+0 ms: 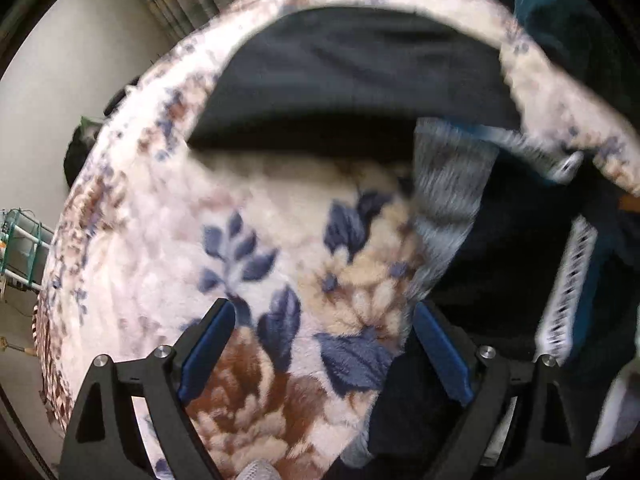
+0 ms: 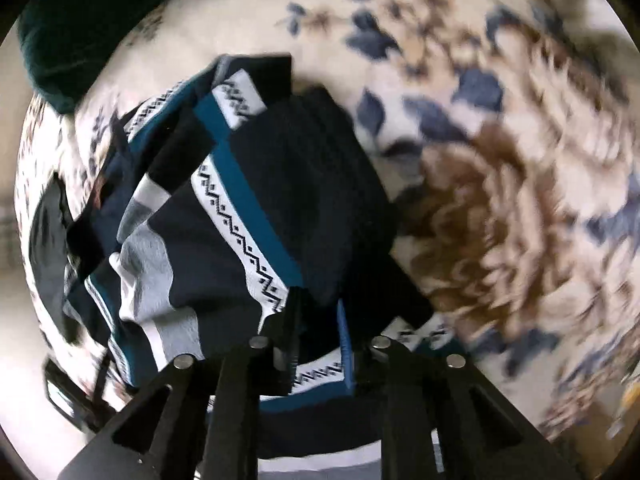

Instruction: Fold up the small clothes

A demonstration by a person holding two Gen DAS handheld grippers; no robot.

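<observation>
A navy sweater (image 2: 280, 184) with teal and white zigzag bands and grey patches hangs bunched over the floral blanket (image 2: 500, 184). My right gripper (image 2: 318, 320) is shut on the sweater's dark fabric near a patterned band and holds it up. My left gripper (image 1: 324, 320) is open and empty above the floral blanket (image 1: 280, 240). The sweater's grey and navy part (image 1: 460, 208) shows blurred just beyond its right finger (image 1: 438, 348), with the white patterned band (image 1: 572, 280) further right.
A dark folded garment (image 1: 352, 80) lies at the far side of the blanket. A dark teal garment (image 2: 80, 28) lies at the blanket's top left in the right wrist view. A green rack (image 1: 20, 248) stands by the wall beyond the bed's left edge.
</observation>
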